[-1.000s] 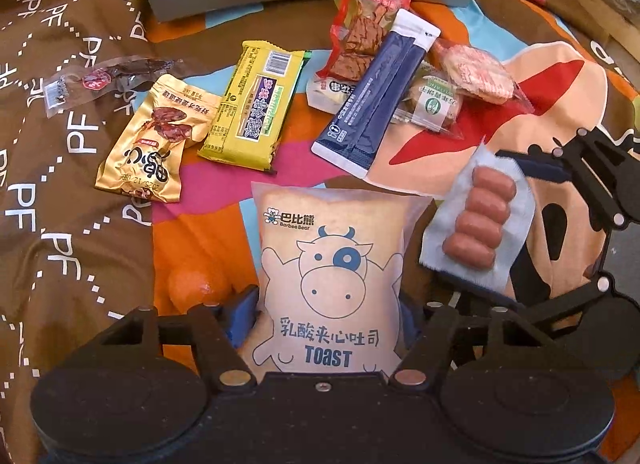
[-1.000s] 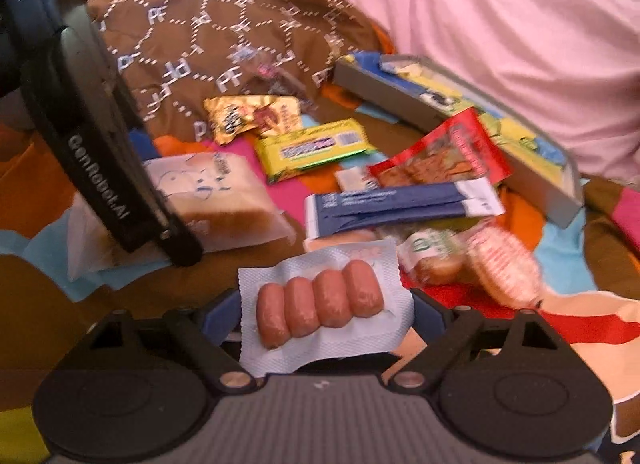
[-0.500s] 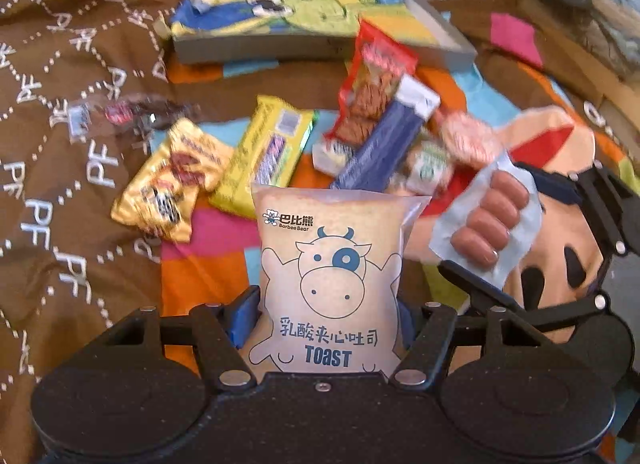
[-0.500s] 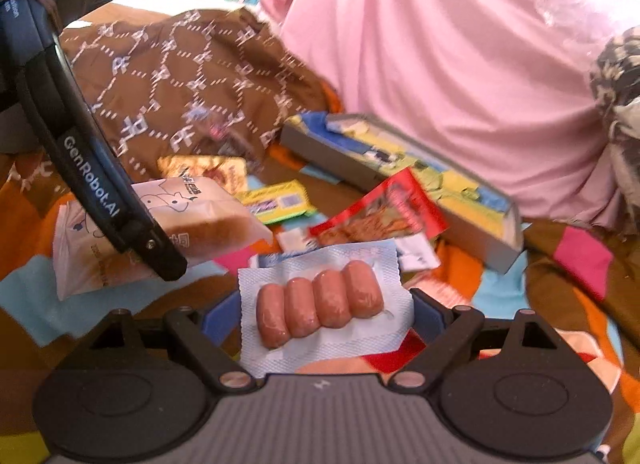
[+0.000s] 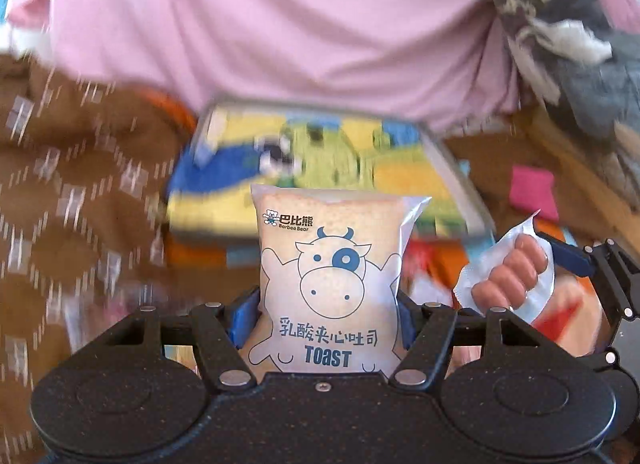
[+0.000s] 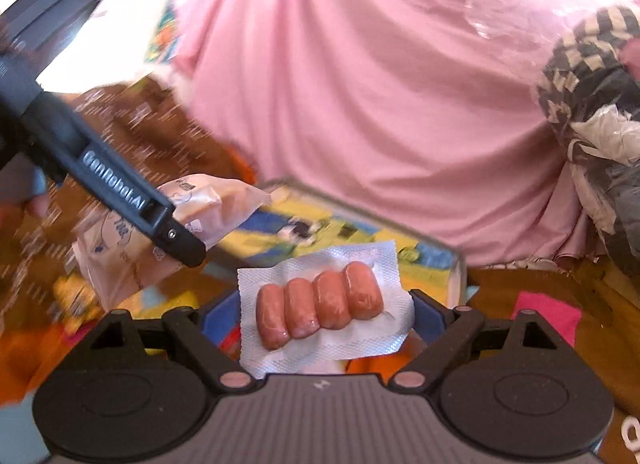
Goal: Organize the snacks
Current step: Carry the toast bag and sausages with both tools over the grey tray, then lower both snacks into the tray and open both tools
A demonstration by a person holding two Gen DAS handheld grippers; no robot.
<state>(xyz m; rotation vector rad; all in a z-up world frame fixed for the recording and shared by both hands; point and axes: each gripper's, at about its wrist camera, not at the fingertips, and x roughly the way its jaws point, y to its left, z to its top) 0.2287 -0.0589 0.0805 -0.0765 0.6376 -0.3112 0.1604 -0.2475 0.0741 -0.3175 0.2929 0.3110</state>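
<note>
My left gripper (image 5: 326, 316) is shut on a toast packet (image 5: 330, 276) printed with a blue cow, held upright in the air. My right gripper (image 6: 326, 318) is shut on a clear sausage pack (image 6: 320, 312) with several pink sausages. The sausage pack (image 5: 510, 278) also shows at the right of the left wrist view. In the right wrist view the toast packet (image 6: 200, 208) hangs at the left in the left gripper's fingers (image 6: 176, 242). Beyond both lies a shallow cartoon-printed box (image 5: 320, 152), blurred, whose rim (image 6: 456, 268) shows behind the sausages.
A pink sheet (image 5: 280, 24) rises behind the box. Brown patterned bedding (image 5: 60, 184) lies to the left. A checked and grey pile of cloth (image 6: 592, 104) sits at the right. Other snacks below are hidden or blurred.
Both grippers have lifted off the bedding with their packs and moved toward the cartoon box. The loose snacks have dropped out of sight below.
</note>
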